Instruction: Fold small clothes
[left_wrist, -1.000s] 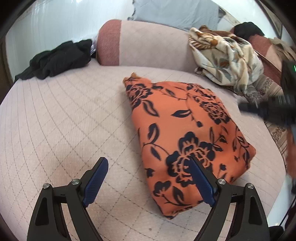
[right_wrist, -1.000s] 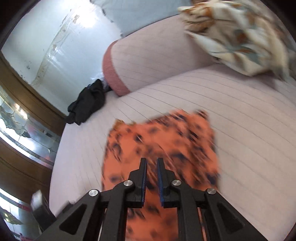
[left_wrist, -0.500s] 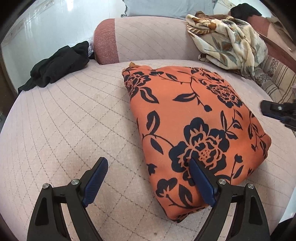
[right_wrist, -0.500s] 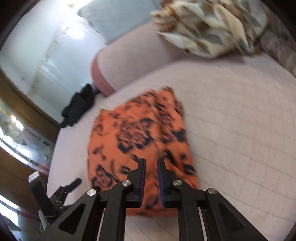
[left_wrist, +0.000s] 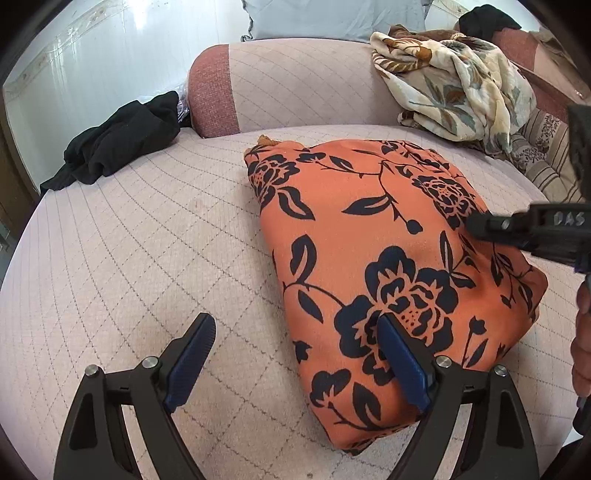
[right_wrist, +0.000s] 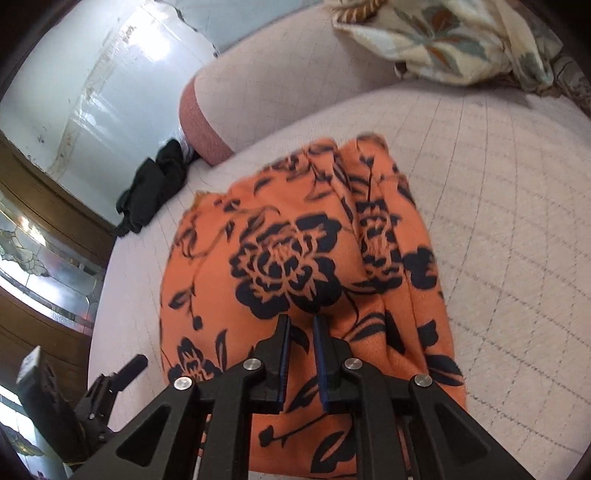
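Note:
An orange garment with black flowers (left_wrist: 373, 236) lies folded into a thick rectangle on the pink quilted cushion (left_wrist: 129, 258). It also shows in the right wrist view (right_wrist: 295, 258). My left gripper (left_wrist: 295, 328) is open and empty, low over the garment's near left edge, one finger over the cloth and one over the cushion. My right gripper (right_wrist: 301, 325) is shut with a narrow slit between its pads, holding nothing, just above the garment's near end. Its tip shows at the right in the left wrist view (left_wrist: 476, 223).
A black garment (left_wrist: 118, 140) lies crumpled at the cushion's far left by a pink bolster (left_wrist: 295, 81). A cream floral blanket (left_wrist: 454, 85) is heaped at the far right over striped cushions (left_wrist: 546, 162). A wooden and glass wall (right_wrist: 44, 266) stands beyond the left edge.
My right gripper has swung in over the orange garment's right end, still shut. My left gripper has stayed open over the near left edge, with little movement.

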